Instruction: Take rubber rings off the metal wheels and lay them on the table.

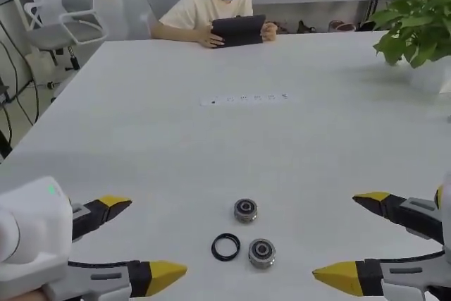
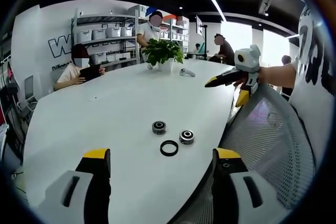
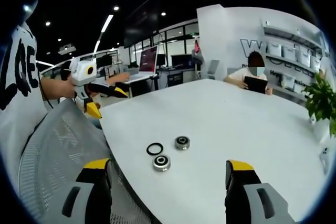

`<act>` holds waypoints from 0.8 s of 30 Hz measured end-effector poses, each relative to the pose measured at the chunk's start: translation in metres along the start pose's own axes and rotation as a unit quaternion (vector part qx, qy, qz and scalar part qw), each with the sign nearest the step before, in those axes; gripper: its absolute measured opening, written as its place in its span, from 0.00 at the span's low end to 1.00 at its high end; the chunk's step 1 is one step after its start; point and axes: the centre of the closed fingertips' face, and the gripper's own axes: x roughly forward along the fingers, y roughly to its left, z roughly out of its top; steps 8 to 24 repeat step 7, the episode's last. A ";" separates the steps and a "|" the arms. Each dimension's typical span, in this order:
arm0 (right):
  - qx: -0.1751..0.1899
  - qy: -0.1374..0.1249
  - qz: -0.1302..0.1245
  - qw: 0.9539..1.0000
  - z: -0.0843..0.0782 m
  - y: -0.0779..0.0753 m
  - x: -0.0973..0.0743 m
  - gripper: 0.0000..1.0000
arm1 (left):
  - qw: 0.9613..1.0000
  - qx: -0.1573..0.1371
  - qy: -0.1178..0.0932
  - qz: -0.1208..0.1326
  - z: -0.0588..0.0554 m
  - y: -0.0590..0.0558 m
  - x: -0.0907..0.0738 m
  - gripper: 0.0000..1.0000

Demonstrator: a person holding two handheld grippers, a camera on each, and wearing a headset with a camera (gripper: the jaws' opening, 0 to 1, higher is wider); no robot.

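Observation:
Two small metal wheels lie near the front of the white table (image 1: 211,153). The farther wheel (image 1: 245,210) (image 2: 159,127) (image 3: 182,142) has a dark rim. The nearer wheel (image 1: 261,252) (image 2: 186,137) (image 3: 161,162) shows a bright metal rim. A loose black rubber ring (image 1: 225,247) (image 2: 169,148) (image 3: 154,149) lies flat beside it. My left gripper (image 1: 149,237) (image 2: 161,155) (image 3: 111,104) is open and empty, left of the parts. My right gripper (image 1: 340,235) (image 3: 168,164) (image 2: 224,94) is open and empty on their right. Neither touches anything.
A person with a tablet (image 1: 239,29) sits at the table's far end. A potted plant (image 1: 416,22) stands at the far right. A white strip (image 1: 243,98) lies mid-table. A grey mesh chair back (image 2: 262,140) (image 3: 58,145) stands at the near edge.

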 end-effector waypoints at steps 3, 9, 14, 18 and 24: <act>0.001 0.001 0.001 1.000 0.000 0.002 0.000 0.89 | 1.000 0.001 0.001 -0.001 0.000 0.000 0.000 0.77; 0.004 0.001 0.001 1.000 -0.001 0.003 0.000 0.88 | 1.000 -0.001 0.004 0.000 -0.001 0.000 0.001 0.77; 0.004 0.001 0.001 1.000 -0.001 0.003 0.000 0.88 | 1.000 -0.001 0.004 0.000 -0.001 0.000 0.001 0.77; 0.004 0.001 0.001 1.000 -0.001 0.003 0.000 0.88 | 1.000 -0.001 0.004 0.000 -0.001 0.000 0.001 0.77; 0.004 0.001 0.001 1.000 -0.001 0.003 0.000 0.88 | 1.000 -0.001 0.004 0.000 -0.001 0.000 0.001 0.77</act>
